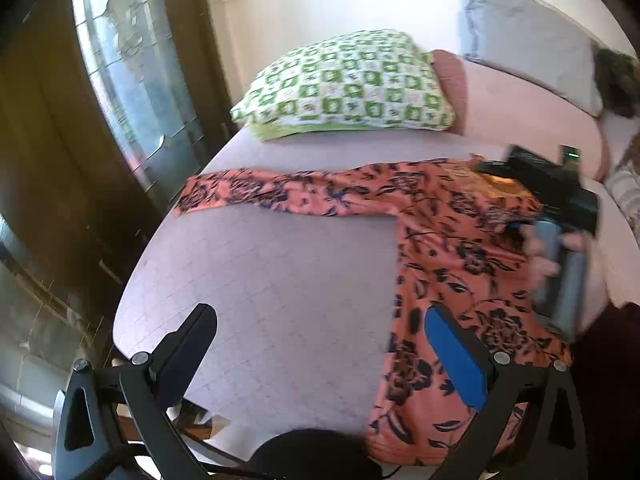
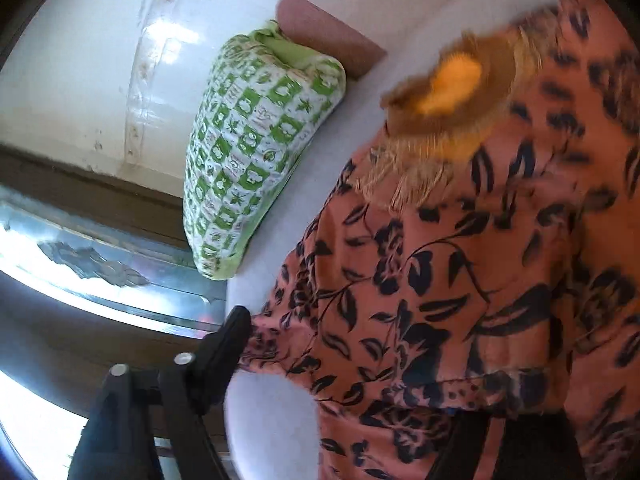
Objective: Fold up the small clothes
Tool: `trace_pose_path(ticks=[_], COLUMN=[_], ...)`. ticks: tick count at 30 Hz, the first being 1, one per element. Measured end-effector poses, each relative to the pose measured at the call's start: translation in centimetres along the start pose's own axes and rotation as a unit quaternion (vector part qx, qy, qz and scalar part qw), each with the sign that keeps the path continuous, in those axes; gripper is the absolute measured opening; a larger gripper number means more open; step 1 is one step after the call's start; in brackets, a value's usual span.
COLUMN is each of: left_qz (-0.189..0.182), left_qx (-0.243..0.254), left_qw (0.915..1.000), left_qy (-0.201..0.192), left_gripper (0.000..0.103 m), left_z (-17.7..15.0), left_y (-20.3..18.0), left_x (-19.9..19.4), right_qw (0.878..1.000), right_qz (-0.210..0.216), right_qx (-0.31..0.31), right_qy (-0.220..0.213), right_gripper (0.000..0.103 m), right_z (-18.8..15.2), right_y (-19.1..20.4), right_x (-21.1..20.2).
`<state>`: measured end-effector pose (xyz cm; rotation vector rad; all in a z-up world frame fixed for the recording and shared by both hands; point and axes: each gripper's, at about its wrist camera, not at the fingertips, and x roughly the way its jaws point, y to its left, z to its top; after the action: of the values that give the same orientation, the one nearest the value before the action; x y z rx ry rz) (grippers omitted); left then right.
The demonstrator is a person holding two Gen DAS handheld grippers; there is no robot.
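The orange floral garment (image 1: pixel 460 248) lies spread on my bed sheet (image 1: pixel 280 280), one sleeve stretched out just below the green checked pillow (image 1: pixel 344 84); my left gripper (image 1: pixel 320 344) hovers with jaws wide apart, empty; my right gripper (image 2: pixel 352 384) stands spread too, garment cloth draped between its fingers, unclamped.

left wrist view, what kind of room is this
Most likely a bedroom: a bed with a pale sheet, a green-and-white pillow at its head, and an orange floral garment spread out on it.
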<state>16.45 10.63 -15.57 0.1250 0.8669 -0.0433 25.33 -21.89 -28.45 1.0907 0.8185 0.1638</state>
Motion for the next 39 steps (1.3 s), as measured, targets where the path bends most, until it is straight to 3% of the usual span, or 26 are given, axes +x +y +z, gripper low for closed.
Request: trace_pose_path(ticks=[4, 7, 10, 12, 15, 17, 21, 23, 27, 29, 31, 35, 38, 39], left_qz=[-0.023, -0.068, -0.115, -0.120, -0.122, -0.130, -0.085, -0.068, -0.030, -0.028, 0.000, 0.120, 0.151, 0.143], left_qx=[-0.016, -0.017, -0.007, -0.016, -0.027, -0.010, 0.071, 0.076, 0.094, 0.105, 0.116, 0.114, 0.076, 0.068], left_qw=[0.9996, 0.9976, 0.9931, 0.9909, 0.9879, 0.9877, 0.9905, 0.9902, 0.9923, 0.9898, 0.9882, 0.9821, 0.9823, 0.9848], left_qy=[-0.005, -0.002, 0.024, 0.058, 0.091, 0.087, 0.081, 0.095, 0.075, 0.093, 0.099, 0.089, 0.080, 0.072], left_gripper=[0.103, 0.103, 0.102, 0.093, 0.089, 0.088, 0.089, 0.089, 0.089, 0.089, 0.090, 0.090, 0.089, 0.089], left_z=[1.4, 3.3, 5.4, 6.5, 6.9, 5.9, 4.4, 4.5, 4.7, 4.3, 4.4, 7.9, 10.5, 10.8], left_y=[-0.6, -3.3, -7.2, -9.2, -12.3, -14.7, -20.0, -22.0, -25.3, -26.6, -27.0, -24.4, -20.5, -19.7], left_x=[1.2, 3.2, 7.2, 10.1, 13.0, 12.8, 12.9, 13.7, 14.9, 16.3, 17.6, 20.3, 19.2, 18.3], right_qw=[0.998, 0.996, 0.994, 0.991, 0.990, 0.989, 0.990, 0.992, 0.995, 0.996, 0.996, 0.995, 0.994, 0.995], right_qz=[0.040, 0.005, -0.040, -0.062, -0.045, -0.023, 0.007, 0.023, 0.018, 0.015, 0.015, 0.015, 0.015, 0.015], right_qx=[-0.055, -0.075, -0.050, -0.032, 0.007, 0.030, 0.078, 0.064, 0.025, 0.019, 0.022, 0.024, 0.032, 0.034], right_qy=[0.005, -0.045, -0.093, -0.117, -0.134, -0.140, -0.116, -0.105, -0.090, -0.087, -0.088, -0.097, -0.099, -0.098], right_gripper=[0.082, 0.082, 0.082, 0.080, 0.079, 0.078, 0.078, 0.078, 0.078, 0.078, 0.078, 0.078, 0.078, 0.078], right_z=[2.1, 4.1, 5.5, 5.9, 5.9, 5.6, 6.2, 6.9, 7.0, 6.9, 6.9, 6.9, 7.1, 7.2], right_y=[-0.2, -2.2, -6.7, -9.6, -13.6, -16.0, -18.1, -17.2, -15.3, -15.3, -15.5, -15.6, -15.9, -15.9], right_x=[-4.8, -11.7, -18.2, -21.5, -24.3, -24.6, -22.7, -21.7, -20.3, -20.3, -20.5, -21.1, -21.2, -21.1])
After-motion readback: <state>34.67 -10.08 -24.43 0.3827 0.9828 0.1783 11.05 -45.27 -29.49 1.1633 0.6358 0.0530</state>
